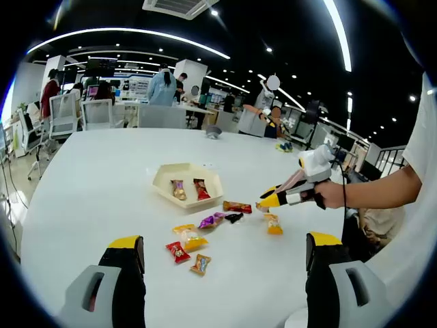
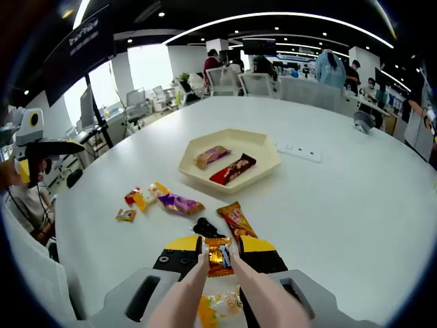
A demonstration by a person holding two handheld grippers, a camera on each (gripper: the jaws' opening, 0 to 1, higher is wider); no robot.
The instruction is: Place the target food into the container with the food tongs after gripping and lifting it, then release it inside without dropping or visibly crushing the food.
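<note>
My right gripper (image 2: 220, 244) is shut on a pair of skin-coloured food tongs (image 2: 257, 290), whose tips pinch an orange wrapped candy (image 2: 219, 257) just above the white table. The cream hexagonal tray (image 2: 265, 152) lies farther ahead with two wrapped candies (image 2: 233, 169) in it. In the left gripper view the right gripper (image 1: 272, 199) comes in from the right in a person's hand, low over the loose candies and to the right of the tray (image 1: 161, 179). My left gripper (image 1: 225, 263) is open, nothing between its jaws, and it hangs back from the sweets.
Loose candies lie between me and the tray: a brown-orange bar (image 2: 233, 217), a black one (image 2: 204, 227), a purple one (image 2: 179, 203), yellow and red ones (image 2: 140, 198). A white power strip (image 2: 298, 152) lies beyond the tray. Chairs, desks and people stand past the table's far edge.
</note>
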